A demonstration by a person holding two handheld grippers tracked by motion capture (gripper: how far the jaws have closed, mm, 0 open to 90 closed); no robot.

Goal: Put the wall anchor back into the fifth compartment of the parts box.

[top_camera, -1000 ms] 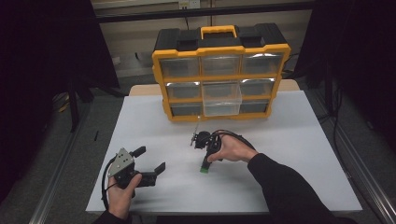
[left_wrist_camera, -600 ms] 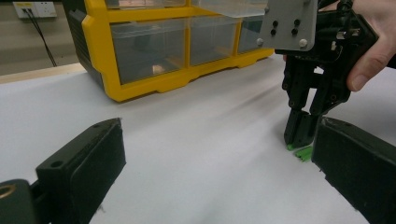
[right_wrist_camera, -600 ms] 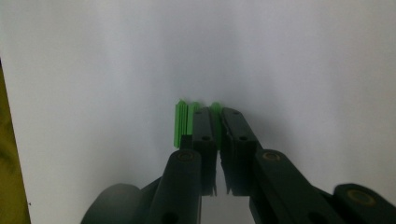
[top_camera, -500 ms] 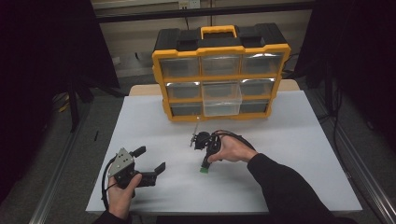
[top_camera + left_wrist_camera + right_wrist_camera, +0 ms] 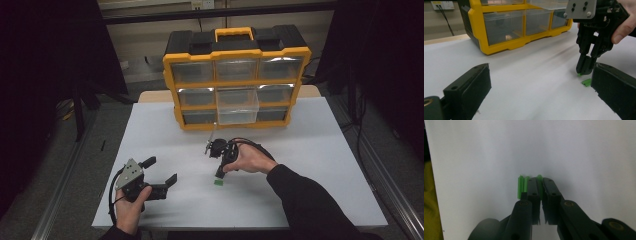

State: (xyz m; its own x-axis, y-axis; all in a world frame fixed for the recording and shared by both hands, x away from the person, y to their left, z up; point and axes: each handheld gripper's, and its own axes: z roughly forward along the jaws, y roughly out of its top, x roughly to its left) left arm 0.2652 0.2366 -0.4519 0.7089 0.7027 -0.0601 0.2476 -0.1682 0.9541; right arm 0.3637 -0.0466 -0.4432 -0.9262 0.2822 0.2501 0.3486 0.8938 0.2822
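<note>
White table [image 5: 320,165] | right tool [image 5: 219,174] seemingly clamping green piece [image 5: 539,178]

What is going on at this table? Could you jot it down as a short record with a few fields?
Table: white table
Bin: yellow drawer organizer, middle drawer pulled out
Right gripper: jaws pointing down, shut on a green piece
Other green piece: lying on the table beside it
Left gripper: jaws open, holding nothing
</note>
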